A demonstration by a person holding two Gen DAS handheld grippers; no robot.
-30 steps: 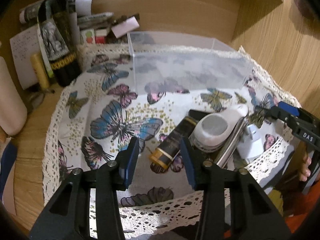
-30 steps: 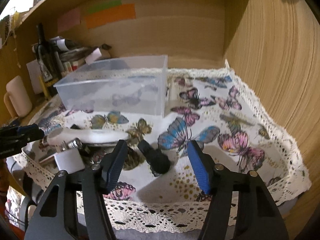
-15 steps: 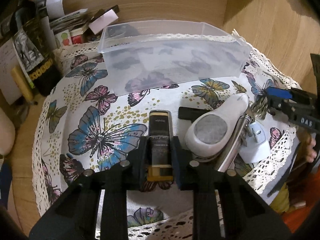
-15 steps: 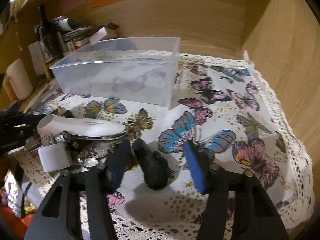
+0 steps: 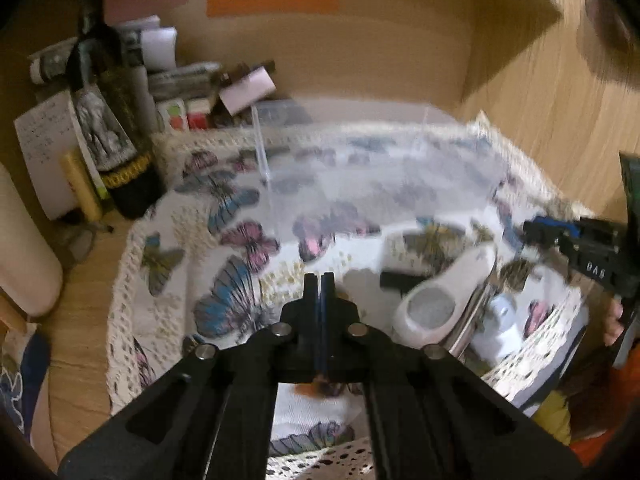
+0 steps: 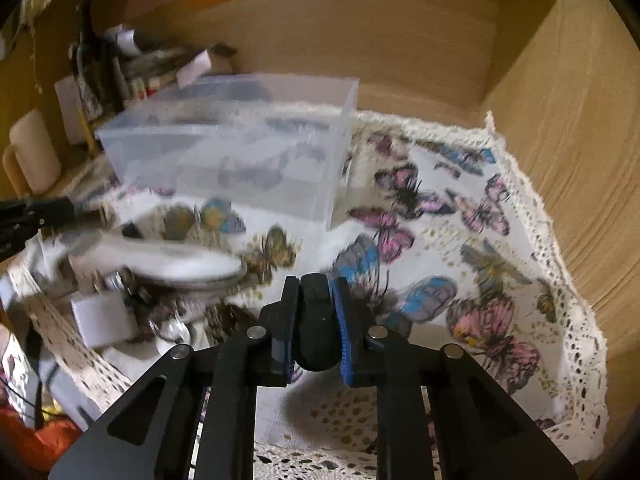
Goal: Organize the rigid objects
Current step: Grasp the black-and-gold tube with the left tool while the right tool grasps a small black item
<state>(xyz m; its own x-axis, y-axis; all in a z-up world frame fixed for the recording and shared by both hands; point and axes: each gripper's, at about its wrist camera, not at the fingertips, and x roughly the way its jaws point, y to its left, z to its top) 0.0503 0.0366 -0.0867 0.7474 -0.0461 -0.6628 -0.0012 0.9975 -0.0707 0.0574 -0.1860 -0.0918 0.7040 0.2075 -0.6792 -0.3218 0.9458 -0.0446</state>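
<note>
My left gripper [image 5: 319, 280] is fully shut with its pads together and nothing shows between them; the black-and-gold tube it closed on is out of sight, save an orange-brown bit under the jaws [image 5: 316, 390]. My right gripper [image 6: 314, 284] is shut on a small black object [image 6: 316, 320] and holds it above the butterfly cloth [image 6: 460, 240]. A clear plastic box [image 6: 240, 148] stands at the back; it also shows in the left wrist view [image 5: 360, 168]. A white oval device [image 5: 444, 300] lies to the right of my left gripper, and it shows in the right wrist view [image 6: 160, 260].
A metal piece and a white plug [image 6: 104, 316] lie by the white device. A dark wine bottle [image 5: 116, 120], papers and small boxes crowd the back left. A cream mug [image 6: 32, 152] stands left. Wooden walls [image 6: 580, 120] close the back and right.
My left gripper went from gripping the black-and-gold tube to fully shut with the tube out of sight, and it rose. My right gripper closed on the black object and lifted it.
</note>
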